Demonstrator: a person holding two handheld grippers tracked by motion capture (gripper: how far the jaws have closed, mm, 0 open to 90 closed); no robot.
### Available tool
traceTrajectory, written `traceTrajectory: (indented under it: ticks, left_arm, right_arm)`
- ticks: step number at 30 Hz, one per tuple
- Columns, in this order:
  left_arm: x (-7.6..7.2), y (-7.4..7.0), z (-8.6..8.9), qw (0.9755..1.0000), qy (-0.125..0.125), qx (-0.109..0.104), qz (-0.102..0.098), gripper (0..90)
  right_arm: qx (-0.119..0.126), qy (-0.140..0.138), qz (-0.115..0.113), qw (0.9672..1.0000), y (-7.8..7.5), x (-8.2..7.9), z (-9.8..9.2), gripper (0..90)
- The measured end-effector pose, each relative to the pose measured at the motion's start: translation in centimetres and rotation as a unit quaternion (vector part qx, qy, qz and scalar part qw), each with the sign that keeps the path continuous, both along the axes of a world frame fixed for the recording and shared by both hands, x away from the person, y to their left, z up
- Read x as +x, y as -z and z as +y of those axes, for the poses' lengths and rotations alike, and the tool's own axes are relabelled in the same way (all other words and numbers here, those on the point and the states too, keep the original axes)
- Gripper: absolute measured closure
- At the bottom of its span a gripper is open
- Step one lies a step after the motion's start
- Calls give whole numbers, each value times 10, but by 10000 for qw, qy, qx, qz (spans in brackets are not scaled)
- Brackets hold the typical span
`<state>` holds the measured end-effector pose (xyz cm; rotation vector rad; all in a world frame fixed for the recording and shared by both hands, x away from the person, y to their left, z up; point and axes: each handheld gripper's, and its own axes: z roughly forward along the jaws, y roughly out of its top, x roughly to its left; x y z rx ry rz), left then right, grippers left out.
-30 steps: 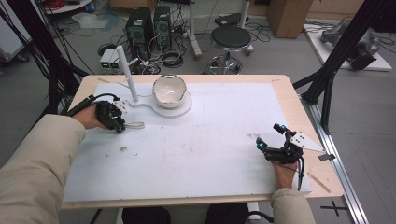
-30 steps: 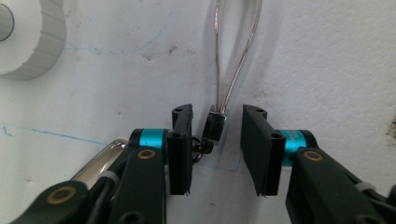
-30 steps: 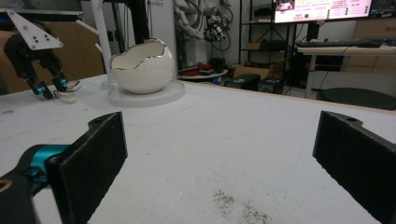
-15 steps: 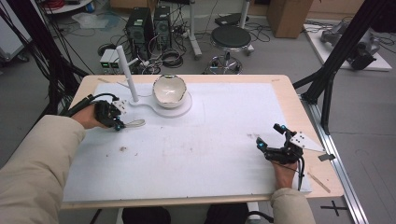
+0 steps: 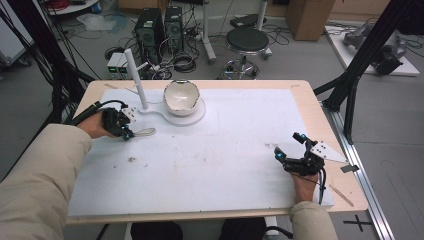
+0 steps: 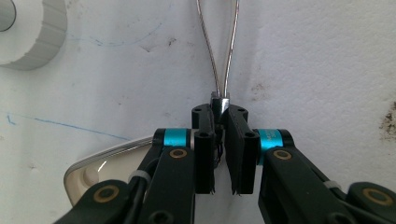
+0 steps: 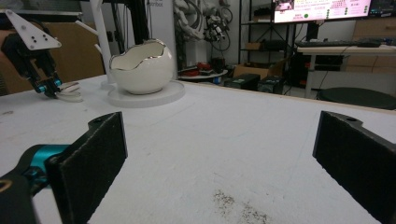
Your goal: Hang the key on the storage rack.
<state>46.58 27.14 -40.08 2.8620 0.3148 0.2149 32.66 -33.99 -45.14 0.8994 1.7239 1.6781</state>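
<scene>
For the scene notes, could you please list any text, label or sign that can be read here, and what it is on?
Monitor: coloured text, too blurred to read.
White panel behind the bowl: a partly hidden dark word at its top edge, not readable.
Floor: a black cross mark.
Nothing else legible.

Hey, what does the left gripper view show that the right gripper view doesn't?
Left gripper view: close up, the wire loop with its metal stem pinched between shut jaws. Right gripper view: the eggshell bowl, a monitor and the right hand-held gripper, open. Both: the left hand-held gripper, the white tabletop and the white base.
</scene>
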Motion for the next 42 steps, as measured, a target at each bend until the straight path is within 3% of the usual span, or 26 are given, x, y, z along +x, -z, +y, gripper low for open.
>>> traceTrajectory:
  ticks: [1,6,10,13,15,21,23,24,26,27,28,30,33,35,37,38,41,42]
  left_arm:
    - [0,-1,-1,10000,0,47,-15,819]
    - [-9,-7,0,9996,-58,-129,-236,819]
    - [-21,-15,5,9976,-274,-463,-428,819]
    - [-33,-25,8,9925,-544,-879,-646,819]
    - [-40,-32,10,9878,-675,-1174,-769,819]
    - [-58,-45,15,9754,-1055,-1651,-1007,819]
    - [-63,-47,16,9686,-1176,-1919,-1054,818]
    - [-67,-48,16,9635,-1265,-2058,-1157,818]
    - [-72,-51,15,9577,-1399,-2156,-1295,818]
    - [-76,-51,15,9523,-1515,-2268,-1367,818]
    - [-78,-51,14,9485,-1608,-2311,-1449,818]
    - [-84,-53,15,9378,-1808,-2523,-1558,818]
    - [-92,-54,18,9159,-2105,-2965,-1701,818]
    - [-96,-55,18,9045,-2264,-3156,-1760,818]
    - [-98,-56,18,8990,-2417,-3136,-1875,818]
    - [-98,-56,18,8936,-2508,-3215,-1876,818]
    - [-99,-57,19,8854,-2695,-3211,-2007,818]
    - [-99,-57,18,8802,-2763,-3260,-2065,818]
  right_arm:
    - [8,-4,9,10000,0,0,0,20]
    - [-1,-4,-2,10000,0,0,0,20]
    - [0,-16,-10,10000,0,0,0,20]
    - [7,-12,0,10000,0,0,0,20]
    - [0,-19,-8,10000,0,0,0,20]
    - [-15,-24,-23,10000,0,0,0,20]
    - [-4,-23,-17,10000,0,0,0,20]
    - [-5,-24,-20,10000,0,0,0,20]
    - [-15,-23,-28,10000,0,0,0,20]
    - [-15,-23,-28,10000,0,0,0,20]
    - [-15,-25,-23,10000,0,0,0,20]
    - [-16,-20,-31,10000,0,0,0,20]
    - [-12,-25,-31,10000,0,0,0,20]
    - [-19,-31,-29,10000,0,0,0,20]
    - [-19,-26,-28,10000,0,0,0,20]
    - [-14,-26,-28,10000,0,0,0,20]
    - [-13,-26,-30,10000,0,0,0,20]
    - [-15,-25,-28,10000,0,0,0,20]
